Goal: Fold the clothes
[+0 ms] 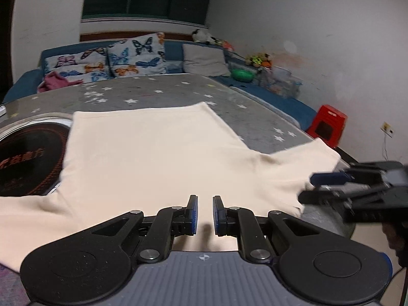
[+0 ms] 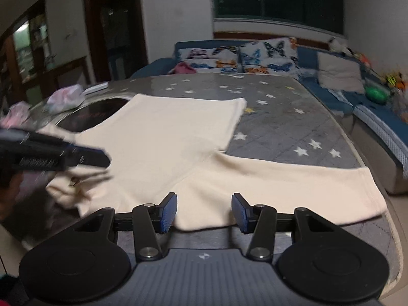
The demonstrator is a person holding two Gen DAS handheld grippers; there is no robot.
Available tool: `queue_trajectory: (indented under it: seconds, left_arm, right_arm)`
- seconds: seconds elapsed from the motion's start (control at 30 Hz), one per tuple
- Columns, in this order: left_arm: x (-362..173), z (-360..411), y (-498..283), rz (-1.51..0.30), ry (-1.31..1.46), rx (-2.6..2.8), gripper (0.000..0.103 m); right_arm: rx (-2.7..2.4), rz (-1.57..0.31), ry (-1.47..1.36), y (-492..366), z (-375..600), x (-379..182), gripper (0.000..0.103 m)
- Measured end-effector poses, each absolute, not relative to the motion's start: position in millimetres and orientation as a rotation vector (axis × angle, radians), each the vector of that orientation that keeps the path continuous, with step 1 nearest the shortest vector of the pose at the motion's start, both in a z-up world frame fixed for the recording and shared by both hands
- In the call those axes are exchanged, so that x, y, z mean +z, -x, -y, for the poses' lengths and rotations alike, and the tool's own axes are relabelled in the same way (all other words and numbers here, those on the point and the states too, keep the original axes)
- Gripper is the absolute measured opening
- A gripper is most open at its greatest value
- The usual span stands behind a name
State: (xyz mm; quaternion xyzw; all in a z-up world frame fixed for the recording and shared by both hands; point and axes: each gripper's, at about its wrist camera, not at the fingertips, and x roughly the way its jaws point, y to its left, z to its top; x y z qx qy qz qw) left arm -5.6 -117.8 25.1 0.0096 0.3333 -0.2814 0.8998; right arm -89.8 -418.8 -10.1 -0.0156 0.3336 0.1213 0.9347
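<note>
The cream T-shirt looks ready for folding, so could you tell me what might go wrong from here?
1. The T-shirt's right sleeve lies at the table's near edge, so a tug might drag it off.
2. The collar looks bunched; folding now could trap wrinkles.

The left gripper (image 1: 204, 214) has its jaws slightly parted above the cream T-shirt (image 1: 153, 153), which lies flat ahead of them on the star-patterned table (image 1: 255, 107). Right of the jaws, the right gripper (image 1: 329, 181) reaches the sleeve, blurred, apparently not gripping.
</note>
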Motion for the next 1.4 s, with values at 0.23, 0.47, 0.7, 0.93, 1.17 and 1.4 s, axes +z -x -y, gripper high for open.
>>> queue_trajectory:
  seconds: [0.23, 0.47, 0.7, 0.93, 1.17, 1.4]
  left_arm:
    - [12, 142, 24, -0.708, -0.139, -0.687, 0.015]
    - [17, 145, 25, -0.707, -0.179, -0.742, 0.015]
    - [22, 163, 9, -0.693, -0.135, -0.747, 0.016]
    - [10, 182, 8, -0.725, -0.132, -0.779, 0.016]
    - [6, 185, 12, -0.73, -0.156, -0.781, 0.018]
    - [7, 186, 13, -0.721, -0.152, -0.77, 0.027]
  right_arm:
    - [0.146, -0.708, 0.08, 86, 433, -23, 0.045]
    - [0.073, -0.72, 0.012, 92, 462, -21, 0.045]
    - [-0.078, -0.699, -0.058, 86, 504, -24, 0.045]
    - [-0.253, -0.682, -0.094, 74, 545, -31, 0.04]
    - [-0.258, -0.652, -0.096, 62, 555, -32, 0.006]
    - [-0.261, -0.63, -0.122, 63, 560, -31, 0.006]
